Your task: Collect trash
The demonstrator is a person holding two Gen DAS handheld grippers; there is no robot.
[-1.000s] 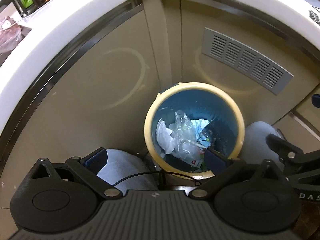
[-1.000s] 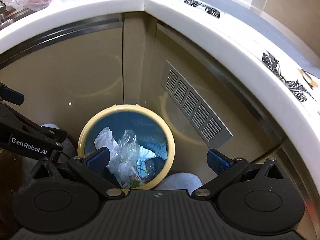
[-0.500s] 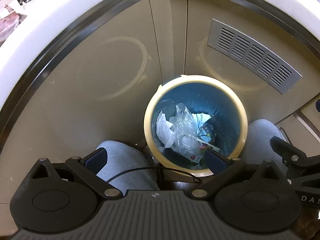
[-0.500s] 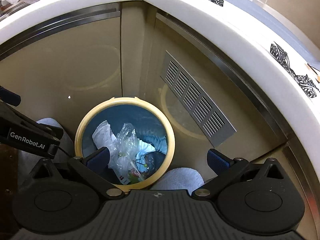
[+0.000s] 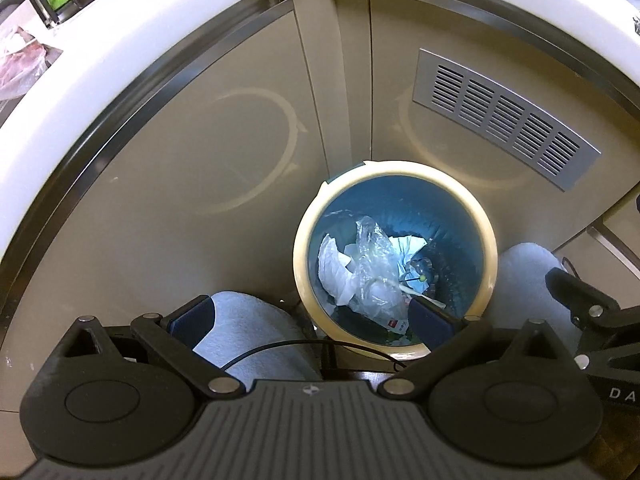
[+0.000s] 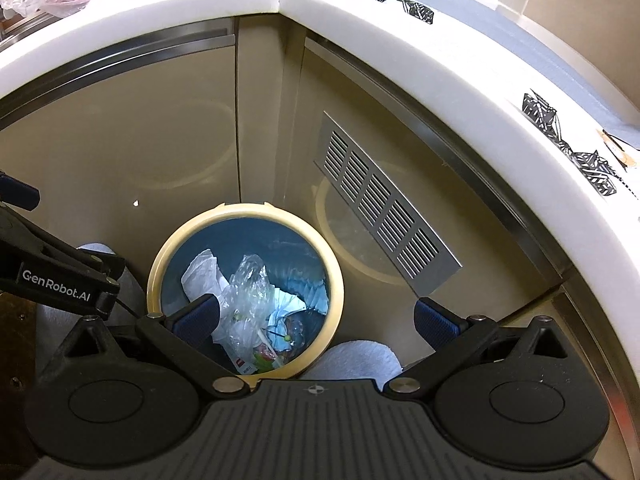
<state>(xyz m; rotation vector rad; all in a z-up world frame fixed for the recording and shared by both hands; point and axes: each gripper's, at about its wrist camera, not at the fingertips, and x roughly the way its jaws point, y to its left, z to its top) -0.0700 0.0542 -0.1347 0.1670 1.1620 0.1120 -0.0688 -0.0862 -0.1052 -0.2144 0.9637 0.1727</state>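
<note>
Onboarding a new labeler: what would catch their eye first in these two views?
The round bin with a cream rim and blue inside, on the floor in the cabinet corner, half full of crumpled white paper and clear plastic wrap. Both the left gripper and right gripper hang open and empty above it. A slatted metal vent sits on the cabinet panel right of the bin.
</note>
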